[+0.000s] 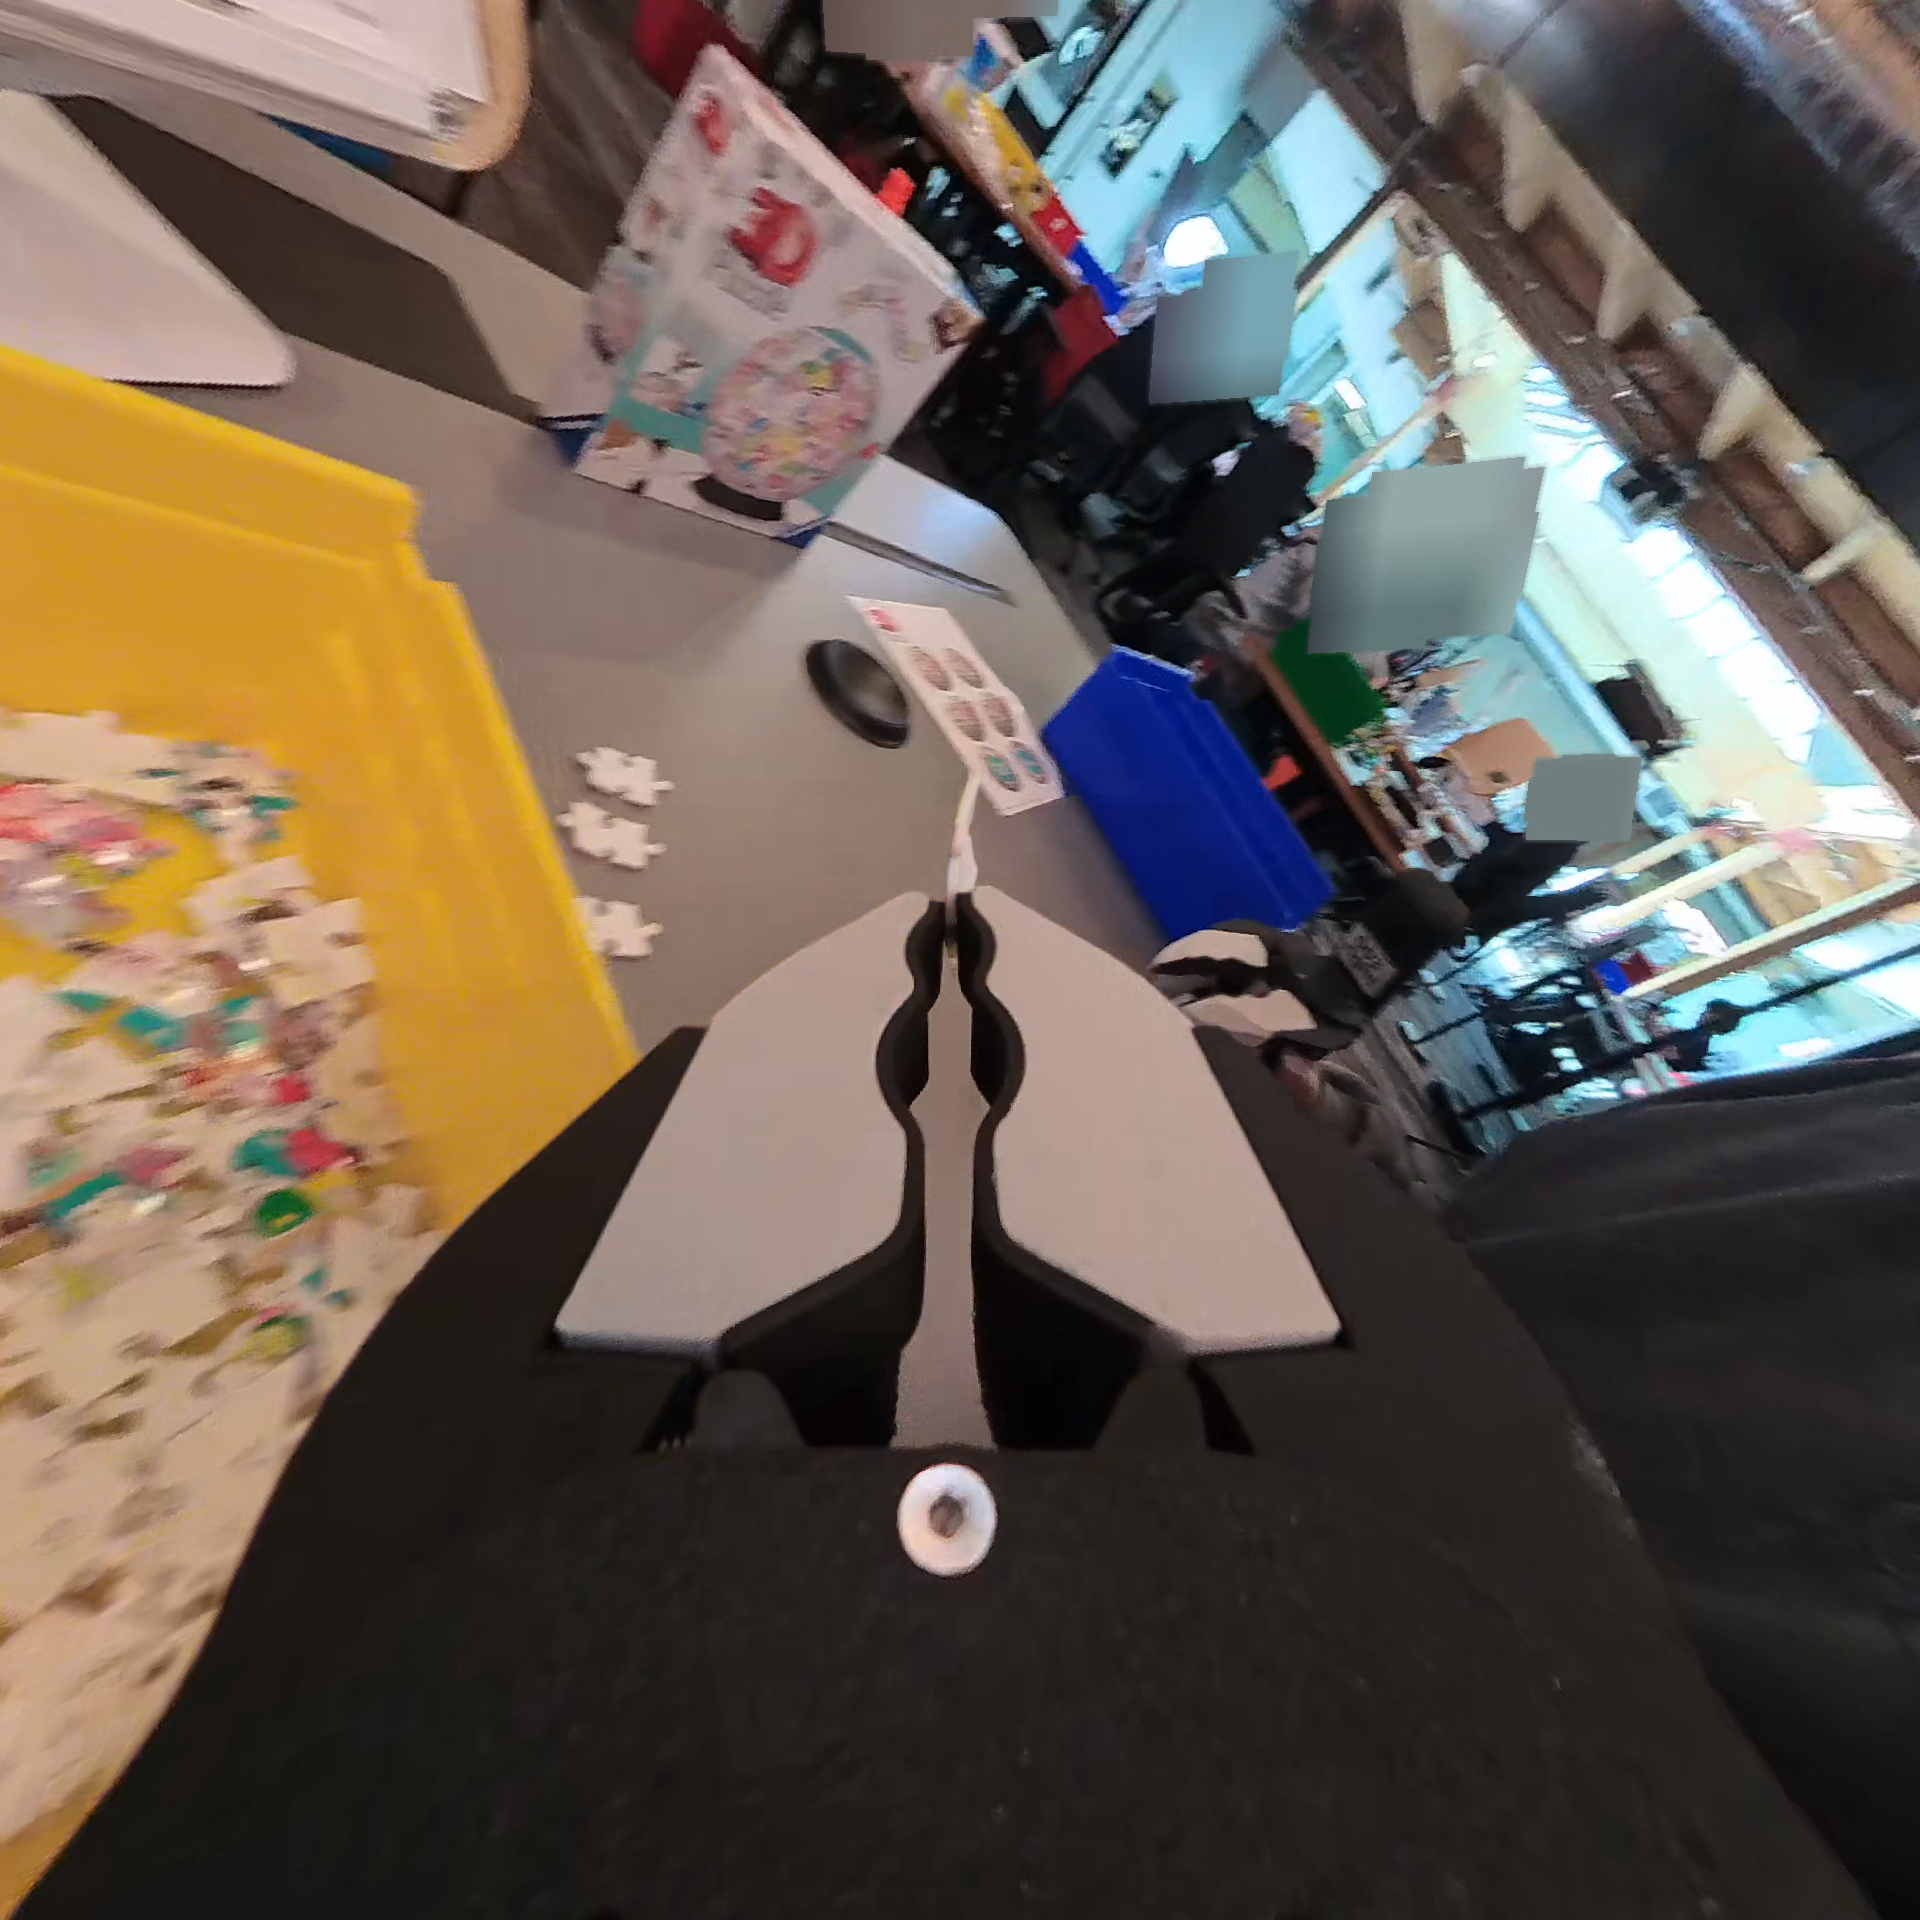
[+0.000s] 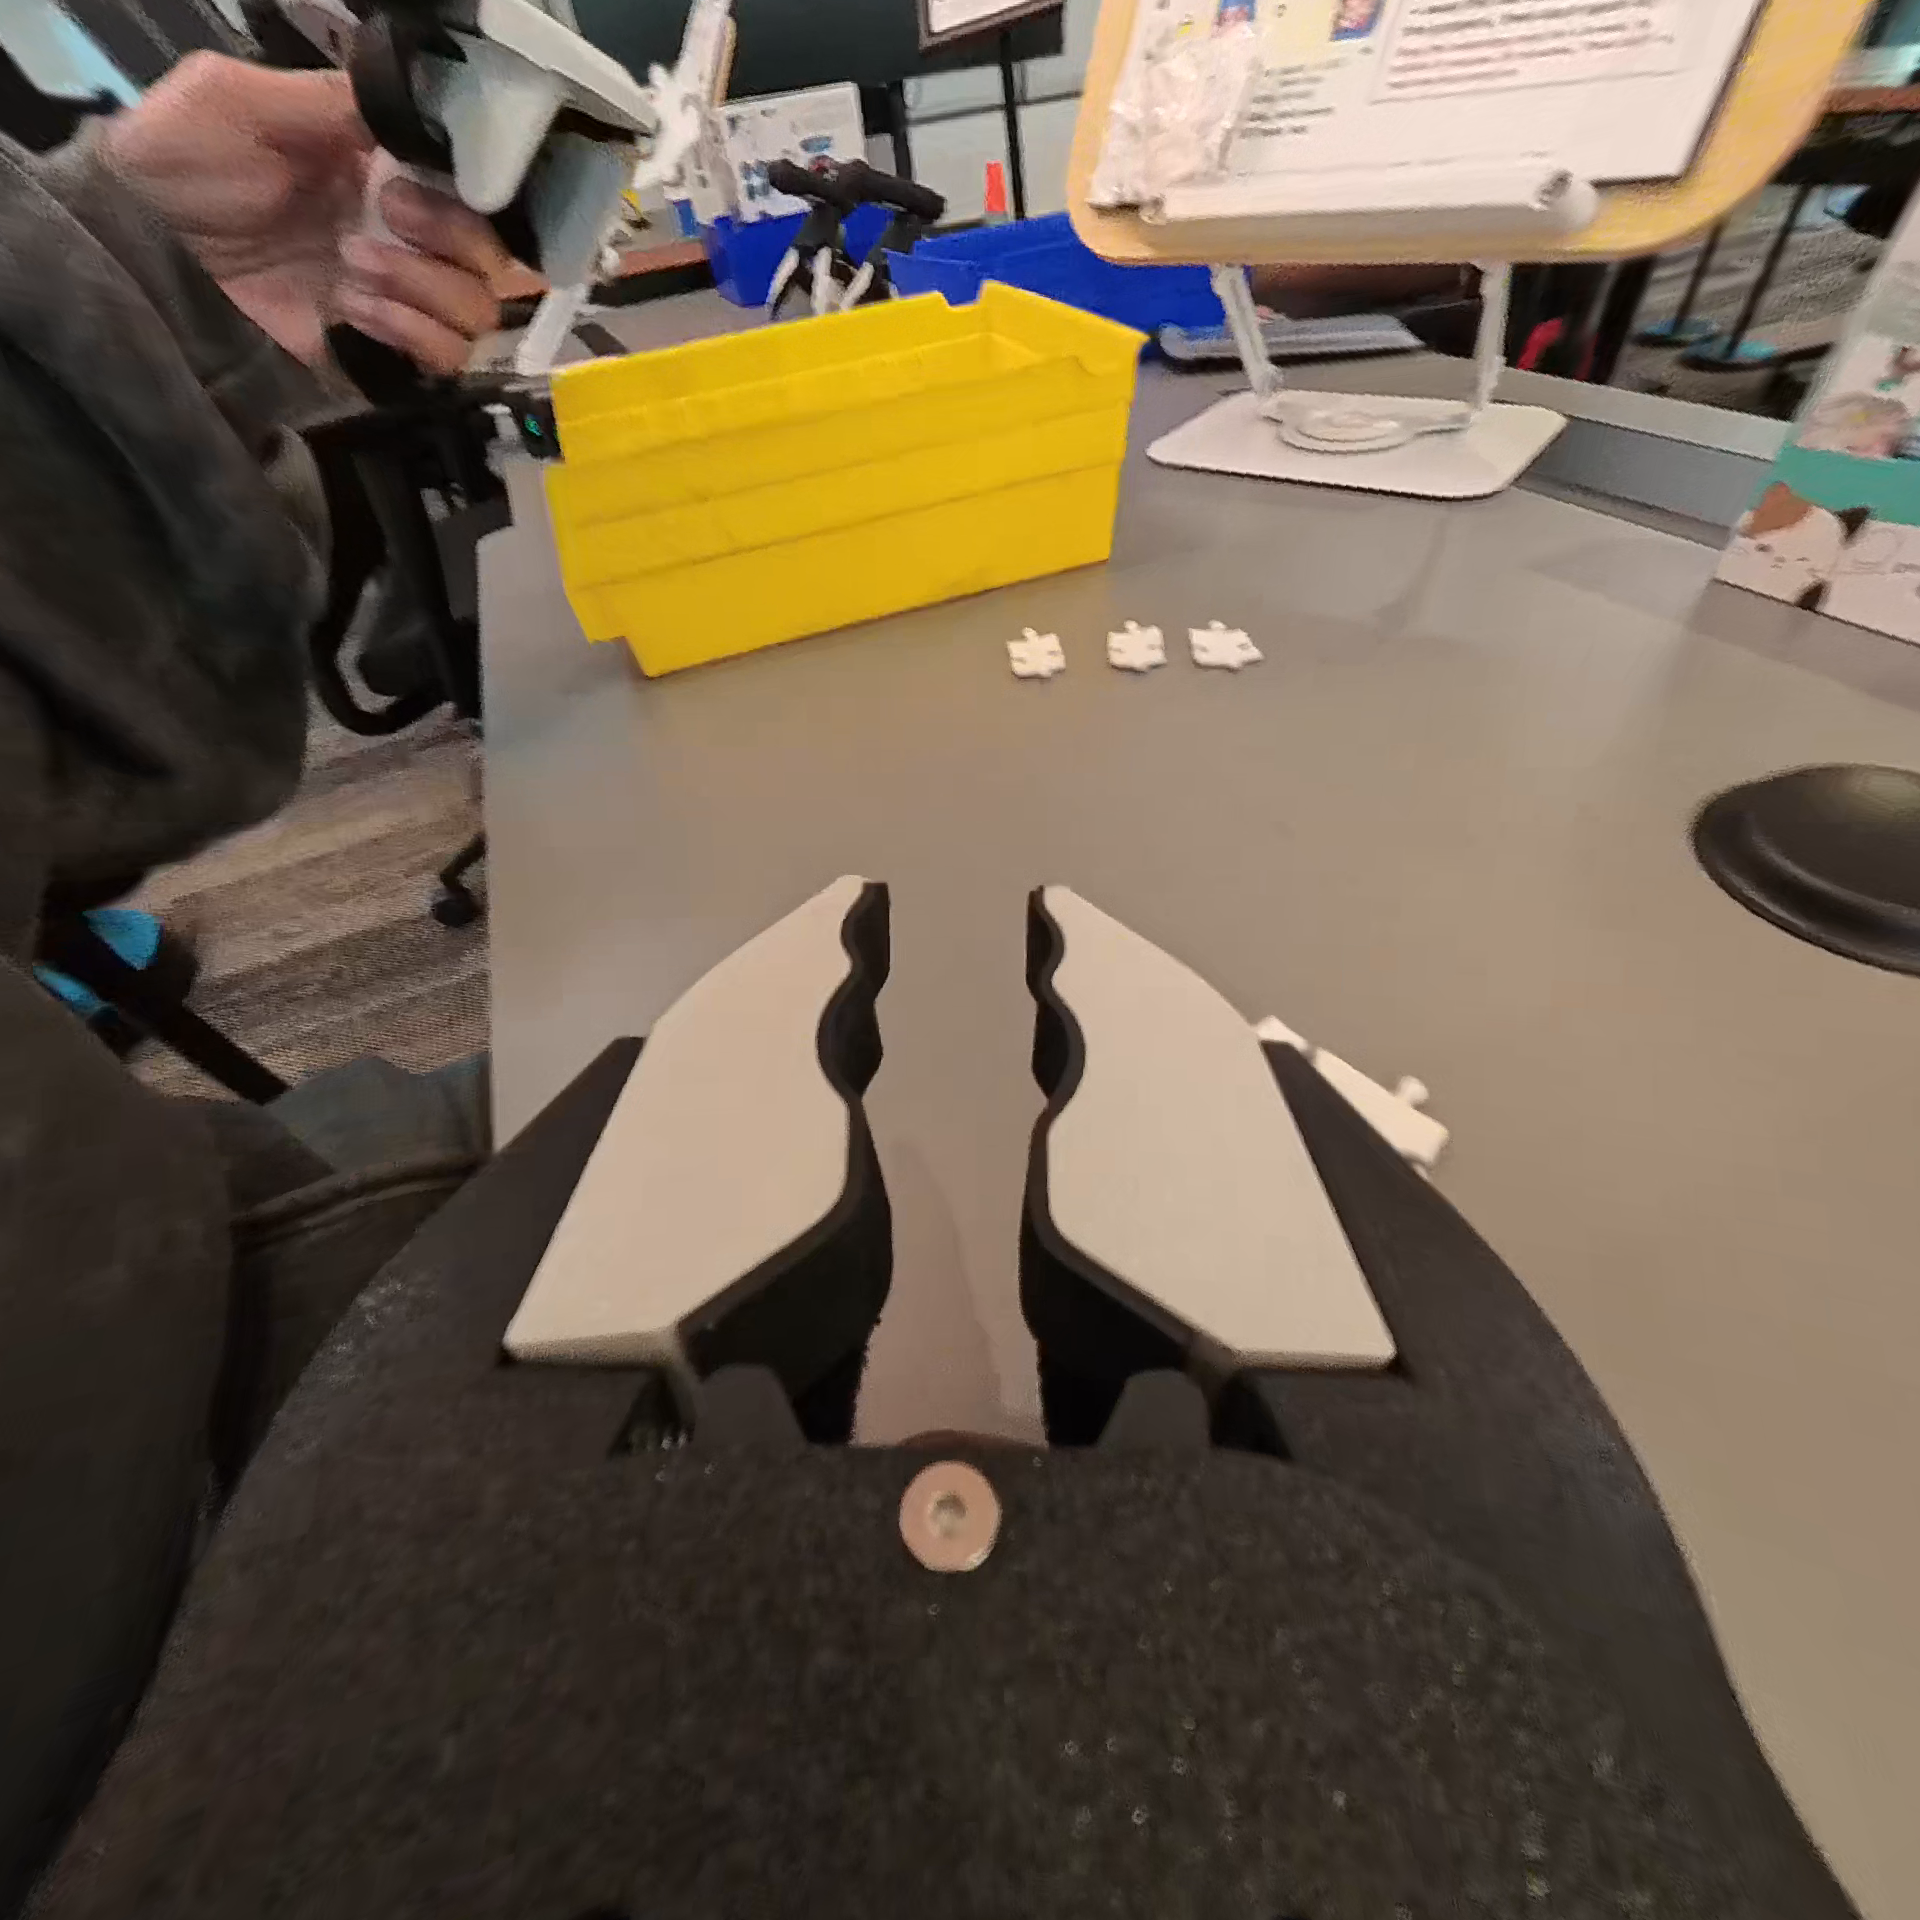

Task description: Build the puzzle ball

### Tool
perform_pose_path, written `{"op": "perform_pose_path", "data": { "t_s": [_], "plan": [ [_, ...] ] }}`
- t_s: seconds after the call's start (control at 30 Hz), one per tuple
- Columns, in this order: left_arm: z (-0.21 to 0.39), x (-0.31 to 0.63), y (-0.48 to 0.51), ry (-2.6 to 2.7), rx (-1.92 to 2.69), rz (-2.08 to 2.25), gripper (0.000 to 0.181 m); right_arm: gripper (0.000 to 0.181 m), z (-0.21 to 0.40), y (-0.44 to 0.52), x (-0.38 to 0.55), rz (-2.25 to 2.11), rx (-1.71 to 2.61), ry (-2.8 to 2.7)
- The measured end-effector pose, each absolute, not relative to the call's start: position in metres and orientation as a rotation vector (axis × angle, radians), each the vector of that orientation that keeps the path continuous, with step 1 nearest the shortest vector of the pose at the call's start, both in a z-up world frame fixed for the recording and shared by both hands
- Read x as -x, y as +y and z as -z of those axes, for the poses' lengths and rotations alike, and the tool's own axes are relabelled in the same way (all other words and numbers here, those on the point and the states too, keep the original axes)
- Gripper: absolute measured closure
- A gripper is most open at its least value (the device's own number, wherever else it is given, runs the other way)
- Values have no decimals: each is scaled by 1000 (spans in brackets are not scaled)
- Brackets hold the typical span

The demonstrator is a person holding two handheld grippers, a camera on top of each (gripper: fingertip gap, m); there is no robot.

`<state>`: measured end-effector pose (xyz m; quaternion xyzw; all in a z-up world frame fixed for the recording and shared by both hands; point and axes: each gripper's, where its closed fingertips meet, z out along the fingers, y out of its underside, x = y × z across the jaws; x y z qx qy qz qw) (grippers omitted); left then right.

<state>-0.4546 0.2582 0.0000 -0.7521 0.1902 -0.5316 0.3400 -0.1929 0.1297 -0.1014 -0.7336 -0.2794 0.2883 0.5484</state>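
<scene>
My left gripper point(image 1: 952, 914) is shut on a white puzzle piece point(image 1: 962, 844), seen edge-on and sticking out past the fingertips. In the right wrist view this gripper point(image 2: 649, 114) is raised at the upper left in a hand, above the yellow bin point(image 2: 831, 488), with the piece point(image 2: 681, 99) in it. The yellow bin point(image 1: 343, 665) holds several loose coloured puzzle pieces point(image 1: 156, 1039). Three white pieces point(image 2: 1136, 646) lie in a row on the grey table beside the bin; they also show in the left wrist view point(image 1: 613, 836). My right gripper point(image 2: 958, 914) is open and empty, low over the table. Another white piece point(image 2: 1371, 1112) lies just right of its right finger.
The puzzle box point(image 1: 769, 312) stands at the back of the table. A leaflet point(image 1: 956, 707) lies next to a black cable grommet point(image 1: 857, 691) point(image 2: 1818, 862). A document stand point(image 2: 1351, 436) is behind the bin. Blue bins point(image 1: 1174, 790) sit off the table's far edge. About 30 cm separates my left fingertips from my right.
</scene>
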Motion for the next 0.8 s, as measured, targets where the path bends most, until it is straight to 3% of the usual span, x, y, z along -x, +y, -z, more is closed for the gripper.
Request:
{"op": "perform_pose_path", "data": {
  "t_s": [0.17, 0.43, 0.53, 0.67, 0.8],
  "plan": [
    [-41, 403, 229, 400, 1704, 1755, 180, 157, 64, 139, 243, -845, 1701, -707],
    [-53, 319, 181, 312, 1484, 2035, 180, 160, -20, 155, 315, -1355, 1528, -459],
    [-46, 305, 171, 290, 1473, 2064, 180, 162, -26, 155, 315, -1487, 1495, -355],
    [-37, 296, 162, 308, 1497, 2054, 180, 181, -26, 150, 304, -1536, 1474, -291],
    [-28, 292, 154, 342, 1529, 2028, 179, 181, -23, 148, 294, -1546, 1497, -244]
  ]
}}
